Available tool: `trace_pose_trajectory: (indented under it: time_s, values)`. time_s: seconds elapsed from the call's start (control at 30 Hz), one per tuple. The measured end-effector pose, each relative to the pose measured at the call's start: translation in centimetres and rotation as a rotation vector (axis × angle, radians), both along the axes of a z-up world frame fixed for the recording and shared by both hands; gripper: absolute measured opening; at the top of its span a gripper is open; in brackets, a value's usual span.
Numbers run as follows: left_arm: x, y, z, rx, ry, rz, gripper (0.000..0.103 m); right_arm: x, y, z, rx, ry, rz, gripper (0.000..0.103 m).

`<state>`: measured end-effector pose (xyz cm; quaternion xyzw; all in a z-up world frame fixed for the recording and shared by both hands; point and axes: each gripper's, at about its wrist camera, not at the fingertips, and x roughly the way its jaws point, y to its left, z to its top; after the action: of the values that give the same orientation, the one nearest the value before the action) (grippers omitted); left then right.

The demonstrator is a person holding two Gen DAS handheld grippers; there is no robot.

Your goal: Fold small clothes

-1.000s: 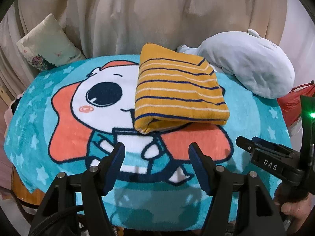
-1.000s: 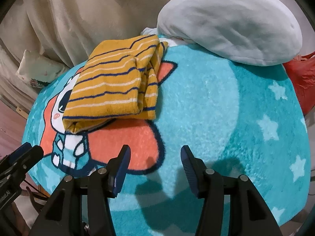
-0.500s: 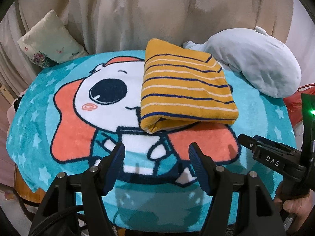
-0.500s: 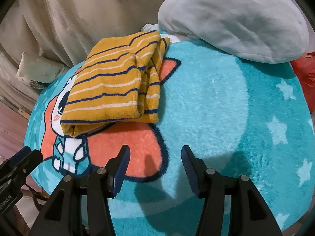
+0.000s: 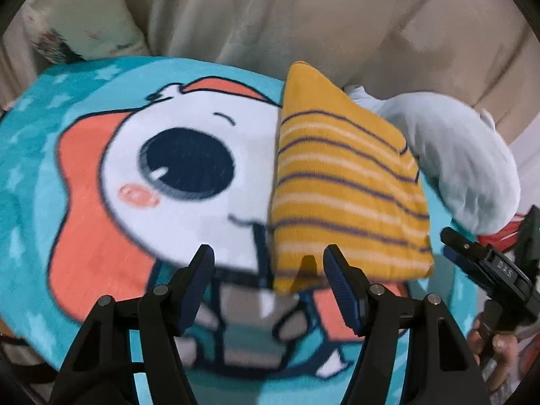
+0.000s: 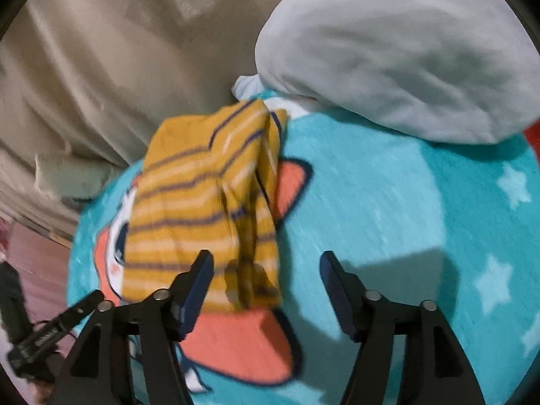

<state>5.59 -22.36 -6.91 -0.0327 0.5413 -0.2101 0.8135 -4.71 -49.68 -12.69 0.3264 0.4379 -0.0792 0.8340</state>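
A folded mustard-yellow garment with navy and white stripes (image 5: pixel 341 195) lies on a teal cartoon blanket (image 5: pixel 101 175). It also shows in the right wrist view (image 6: pixel 202 216), where its layered edge faces right. My left gripper (image 5: pixel 268 266) is open and empty, its fingertips just short of the garment's near left corner. My right gripper (image 6: pixel 266 270) is open and empty, its fingertips at the garment's near right corner. The right gripper's body shows at the right edge of the left wrist view (image 5: pixel 496 270). Both views are motion-blurred.
A pale grey plush pillow (image 6: pixel 398 54) lies at the back right of the blanket, touching the garment's far end. A floral cushion (image 5: pixel 81 30) sits at the back left. A beige curtain (image 5: pixel 270 10) hangs behind. Something red (image 5: pixel 499 236) lies at the blanket's right edge.
Both grippers have moved forward toward the folded garment, so it looms larger and nearer the fingertips. The garment has not moved. Both grippers stay open.
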Motion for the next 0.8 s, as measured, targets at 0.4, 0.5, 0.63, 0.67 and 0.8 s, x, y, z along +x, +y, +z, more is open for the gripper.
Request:
trace_pose_trajectory:
  time_s: [0.4,0.5,0.63,0.67,0.8]
  values:
    - [10.5,-4.6,-5.3,-0.200,0.203,-0.202,0.078,9.4,-3.6,-4.4,0.186,0.030,-0.029,0.075]
    - [11.5,-5.9,-6.4,-0.254,0.259,-0.226,0.079,10.8,-3.7,-4.7,0.198,0.017,-0.028,0.078]
    - [10.8,-7.5,-6.3,-0.238,0.256,-0.225,0.067,12.1,-3.0,-4.7,0.191,0.034,-0.025,0.076]
    - [10.6,-7.6,-6.0,-0.230,0.248,-0.228,0.061,12.3,-2.9,-4.7,0.194,0.037,-0.018,0.064]
    - [10.0,-6.8,-4.0,-0.225,0.206,-0.235,0.035,12.7,-1.5,-3.2,0.145,0.023,0.009,0.037]
